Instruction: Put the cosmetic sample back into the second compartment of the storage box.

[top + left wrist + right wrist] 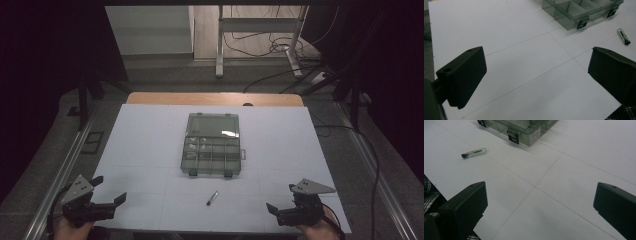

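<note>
The small clear tube with a black cap (212, 198) lies untouched on the white tabletop (280, 135), just in front of the smoky transparent plastic compartment box (212, 145), whose lid stands open. My left claw (111, 188) and right claw (279, 197) rest at the near corners, both spread wide and empty. By my reckoning nothing is started: picking up and stowing the tube remain.

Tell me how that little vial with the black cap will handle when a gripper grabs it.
The vial looks round and lies on its side, so a nudge would probably roll it. It seems clear, smooth and thin, so likely slippery and perhaps fragile. Being tiny, probably very light.
</note>
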### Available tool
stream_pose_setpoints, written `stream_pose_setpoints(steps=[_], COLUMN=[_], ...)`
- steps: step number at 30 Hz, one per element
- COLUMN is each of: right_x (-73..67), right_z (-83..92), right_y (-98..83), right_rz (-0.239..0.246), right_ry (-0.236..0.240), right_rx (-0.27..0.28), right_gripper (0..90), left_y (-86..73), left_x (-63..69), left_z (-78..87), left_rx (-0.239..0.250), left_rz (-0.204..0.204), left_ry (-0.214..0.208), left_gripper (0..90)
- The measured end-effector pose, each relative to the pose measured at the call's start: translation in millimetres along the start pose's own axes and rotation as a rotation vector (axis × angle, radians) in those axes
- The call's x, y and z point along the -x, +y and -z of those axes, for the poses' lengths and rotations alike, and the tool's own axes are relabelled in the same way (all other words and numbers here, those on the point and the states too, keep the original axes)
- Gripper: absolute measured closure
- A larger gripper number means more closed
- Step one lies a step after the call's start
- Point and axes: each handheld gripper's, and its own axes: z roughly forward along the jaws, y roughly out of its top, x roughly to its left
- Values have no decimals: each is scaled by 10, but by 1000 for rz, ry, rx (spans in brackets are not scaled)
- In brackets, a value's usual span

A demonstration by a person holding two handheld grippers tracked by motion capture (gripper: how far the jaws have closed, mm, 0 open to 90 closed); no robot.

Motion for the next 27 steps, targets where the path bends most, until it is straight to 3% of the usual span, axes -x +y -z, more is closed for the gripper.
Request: stream_pose_setpoints(steps=[11, 18, 27], right_x=[-69, -197, -307], right_z=[-56, -197, -284], right_y=[73, 168, 236], right_rz=[25, 61, 80], right_ry=[32, 95, 125], right_rx=[17, 5, 4], right_gripper=[0, 0, 0], left_y=[2, 2, 4], left_x=[2, 0, -1], left_z=[-3, -5, -9], left_rx=[-3, -4, -6], left_rz=[-1, -1, 1], left_ry=[1, 0, -3], left_gripper=[24, 24, 24])
